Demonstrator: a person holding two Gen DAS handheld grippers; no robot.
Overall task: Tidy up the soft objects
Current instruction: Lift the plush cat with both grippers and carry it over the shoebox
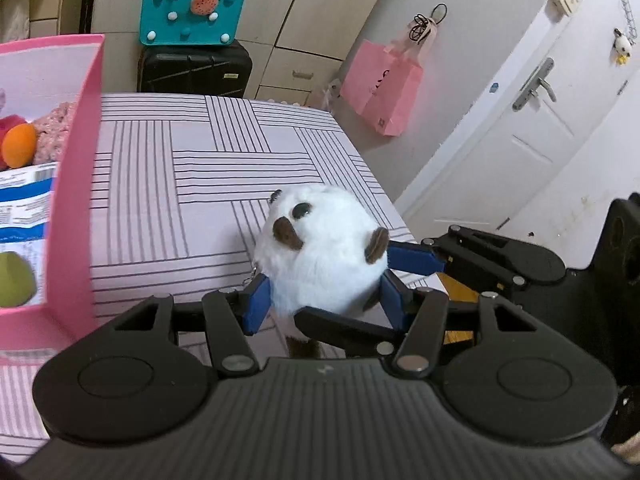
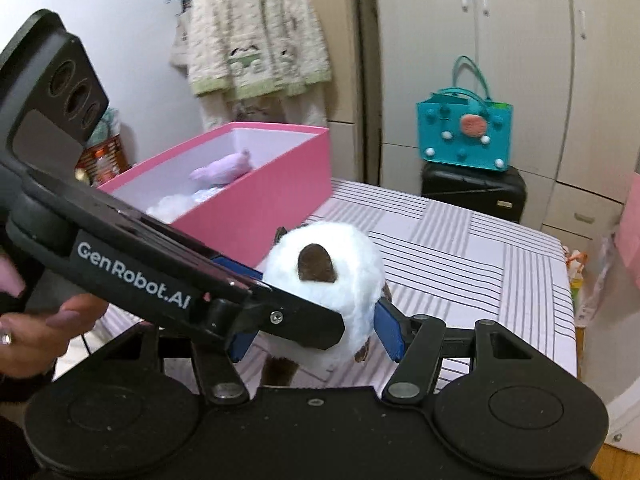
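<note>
A round white plush toy [image 1: 320, 256] with brown ears and a dark eye is held above the striped table. My left gripper [image 1: 324, 300] is shut on its lower part with blue pads on both sides. My right gripper [image 2: 316, 336] also grips the same plush [image 2: 324, 292] from the other side; one of its blue fingers [image 1: 416, 258] shows in the left view. A pink box [image 2: 256, 208] stands on the table's left, holding a purple plush [image 2: 224, 170], an orange toy [image 1: 18, 150] and other soft things.
The table has a pink striped cover [image 1: 224, 168]; its right edge drops to the floor by a white door [image 1: 540, 128]. A teal felt bag [image 1: 192, 8] sits on a black suitcase [image 1: 196, 68] behind the table. A pink paper bag [image 1: 380, 88] hangs on the wall.
</note>
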